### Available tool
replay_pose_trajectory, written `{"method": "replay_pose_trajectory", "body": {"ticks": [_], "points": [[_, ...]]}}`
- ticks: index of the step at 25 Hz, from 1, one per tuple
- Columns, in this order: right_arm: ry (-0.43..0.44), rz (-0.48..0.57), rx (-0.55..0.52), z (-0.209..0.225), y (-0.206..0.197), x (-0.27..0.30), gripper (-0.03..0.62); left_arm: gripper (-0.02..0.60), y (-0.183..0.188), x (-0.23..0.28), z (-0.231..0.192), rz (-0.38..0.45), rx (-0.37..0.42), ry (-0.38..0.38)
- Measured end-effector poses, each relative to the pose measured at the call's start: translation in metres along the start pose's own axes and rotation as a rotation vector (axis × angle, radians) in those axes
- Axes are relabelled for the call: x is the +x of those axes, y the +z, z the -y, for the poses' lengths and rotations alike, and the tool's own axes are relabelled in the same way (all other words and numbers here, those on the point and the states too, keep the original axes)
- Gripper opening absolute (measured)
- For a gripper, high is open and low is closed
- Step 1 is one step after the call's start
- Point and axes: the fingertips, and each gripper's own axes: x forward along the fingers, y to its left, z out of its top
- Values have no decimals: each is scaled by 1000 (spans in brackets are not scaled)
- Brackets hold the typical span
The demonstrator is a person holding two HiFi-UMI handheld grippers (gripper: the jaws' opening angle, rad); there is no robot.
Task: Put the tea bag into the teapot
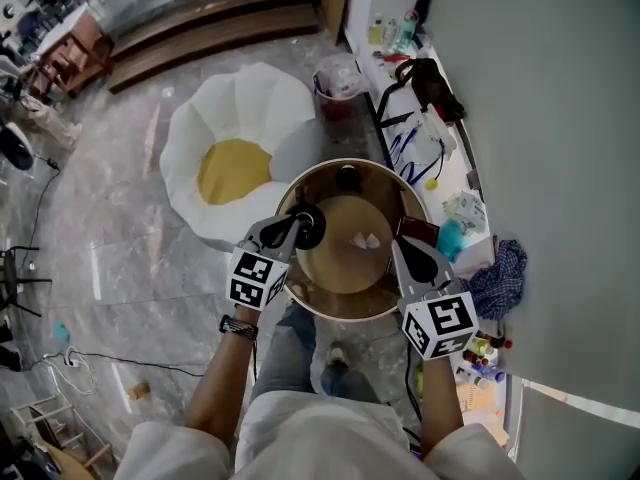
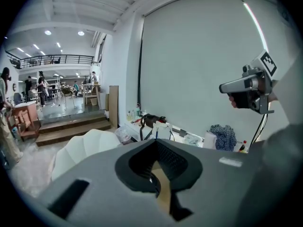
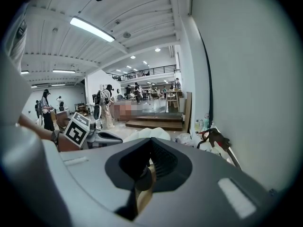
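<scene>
A round brown table (image 1: 340,293) with a metal rim stands in front of me in the head view. A small white tea bag (image 1: 365,239) lies near its middle. A dark pot-like thing (image 1: 347,177) sits at the far edge, and a glossy black round thing (image 1: 310,226) is right at the tip of my left gripper (image 1: 297,230). My right gripper (image 1: 410,251) hovers over the table's right side beside a dark red object (image 1: 416,229). In both gripper views the jaws stand together, left gripper (image 2: 157,143) and right gripper (image 3: 151,143), with only the table showing through their padded hole.
A white and yellow egg-shaped cushion (image 1: 235,158) lies on the floor to the left. A cluttered ledge (image 1: 430,138) runs along the right wall, with a blue checked cloth (image 1: 497,276) and a bagged bin (image 1: 338,78). Wooden steps (image 1: 210,28) are far behind.
</scene>
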Motion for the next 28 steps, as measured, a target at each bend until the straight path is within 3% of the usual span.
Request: {"method": "replay_pose_trajectory", "body": {"ticks": [28], "points": [[74,169,-110,-47,72,-123,6,3,116,-165,112,257,109,101]]}}
